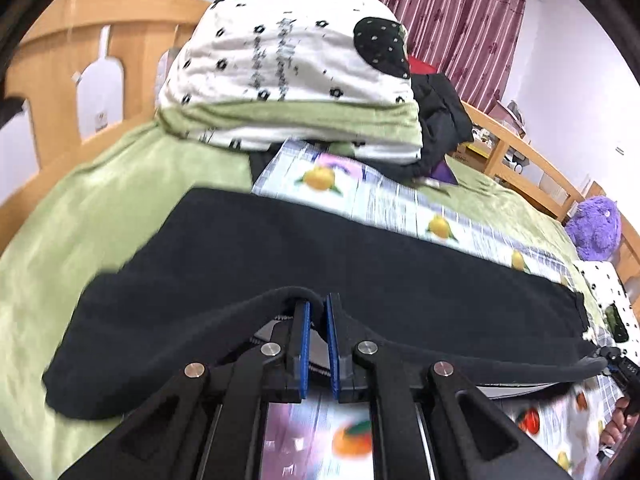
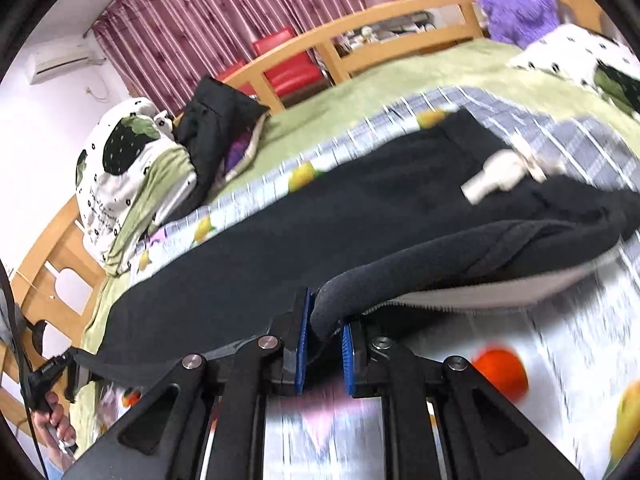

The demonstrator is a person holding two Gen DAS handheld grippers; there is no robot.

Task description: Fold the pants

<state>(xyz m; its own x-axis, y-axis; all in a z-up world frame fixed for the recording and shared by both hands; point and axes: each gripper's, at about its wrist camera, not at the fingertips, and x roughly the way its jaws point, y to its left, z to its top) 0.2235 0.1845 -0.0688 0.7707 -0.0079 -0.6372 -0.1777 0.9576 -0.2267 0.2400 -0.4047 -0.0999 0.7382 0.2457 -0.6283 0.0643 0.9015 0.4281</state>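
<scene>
Black pants (image 1: 320, 256) spread across fruit-print sheet (image 1: 400, 200) on green bed (image 1: 100, 208), near edge lifted, L gripper (image 1: 318, 312) and R gripper (image 2: 325, 326) both pinched tight on pants' edge, folded quilt pile (image 1: 288, 64) at 12, purple plush (image 1: 594, 228) at 3, white drawstring (image 2: 500, 176) on the pants at R.

**No words can be read**

Dark printed writing is seen on the white quilt (image 1: 280, 52), but it is too blurred to be read. The same writing is seen in the right view, and no letters can be made out there either.

Left gripper (image 1: 318, 308) pinches the black pants' (image 1: 320, 248) near edge.
</scene>
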